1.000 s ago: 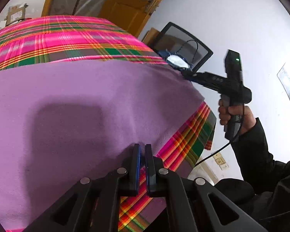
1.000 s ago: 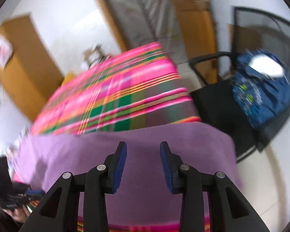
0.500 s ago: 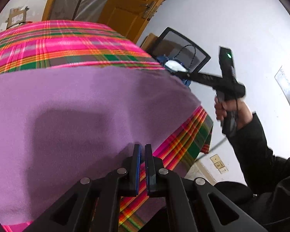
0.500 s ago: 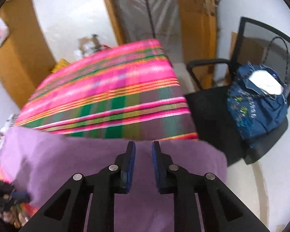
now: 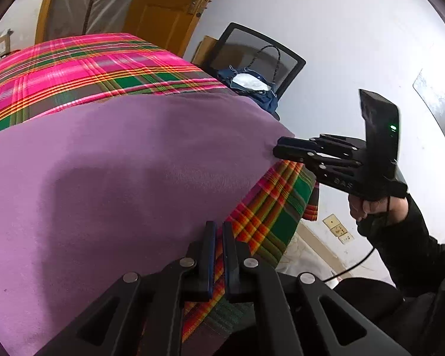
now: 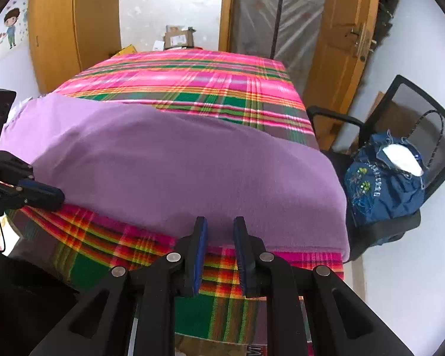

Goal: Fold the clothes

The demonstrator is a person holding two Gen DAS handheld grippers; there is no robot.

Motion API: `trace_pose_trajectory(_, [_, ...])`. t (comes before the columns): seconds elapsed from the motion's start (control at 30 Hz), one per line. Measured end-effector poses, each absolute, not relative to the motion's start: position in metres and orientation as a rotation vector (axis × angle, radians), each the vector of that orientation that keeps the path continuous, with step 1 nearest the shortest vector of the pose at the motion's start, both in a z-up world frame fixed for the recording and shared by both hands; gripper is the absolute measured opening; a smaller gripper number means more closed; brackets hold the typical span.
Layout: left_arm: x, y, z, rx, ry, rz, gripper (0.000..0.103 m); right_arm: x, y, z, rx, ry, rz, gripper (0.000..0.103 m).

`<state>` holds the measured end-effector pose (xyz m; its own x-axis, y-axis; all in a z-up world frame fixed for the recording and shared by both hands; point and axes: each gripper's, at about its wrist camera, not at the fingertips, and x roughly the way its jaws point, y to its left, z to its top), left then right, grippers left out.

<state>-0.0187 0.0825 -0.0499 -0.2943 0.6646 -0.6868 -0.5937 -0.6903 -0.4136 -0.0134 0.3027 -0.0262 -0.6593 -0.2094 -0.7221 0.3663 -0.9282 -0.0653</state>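
A purple cloth (image 5: pixel 118 178) (image 6: pixel 178 163) lies flat across the near half of a bed covered in a pink and green plaid cover (image 5: pixel 74 68) (image 6: pixel 192 74). My left gripper (image 5: pixel 219 228) is shut at the cloth's near edge, and I see no fabric between its pads. In the right wrist view the left gripper (image 6: pixel 53 197) shows at the far left, its tip against that same edge. My right gripper (image 6: pixel 219 225) hovers over the cloth's near edge by its right corner, jaws a narrow gap apart with nothing pinched. From the left wrist view the right gripper (image 5: pixel 279 148) touches that corner.
A black mesh chair (image 6: pixel 415 95) (image 5: pixel 284 59) stands right of the bed with a blue bag (image 6: pixel 382 184) on its seat. A wooden door (image 6: pixel 341 44) and a wardrobe (image 6: pixel 56 29) stand beyond. A person's hand (image 5: pixel 368 207) holds the right gripper.
The right gripper's jaws went from wide to a narrow gap, and it swung in to the cloth's right corner. The left gripper slid from over the cloth to its near edge.
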Motion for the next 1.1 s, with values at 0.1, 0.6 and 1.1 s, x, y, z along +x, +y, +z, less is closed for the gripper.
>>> trace_pose_trajectory(0.1, [-0.023, 0.086, -0.049, -1.135, -0.092, 2.056, 0.003, -0.013, 0.286, -0.029, 1.054, 0.290, -2.525, 0.019])
trace_pose_trajectory(0.6, [-0.020, 0.081, -0.052, -1.148, -0.130, 2.053, 0.003, -0.104, 0.307, -0.029, 1.116, 0.087, -2.618, 0.029])
trace_pose_trajectory(1.1, [-0.013, 0.077, -0.047, -1.130, -0.119, 2.109, 0.002, -0.131, 0.356, -0.025, 1.179, -0.143, -2.720, 0.029])
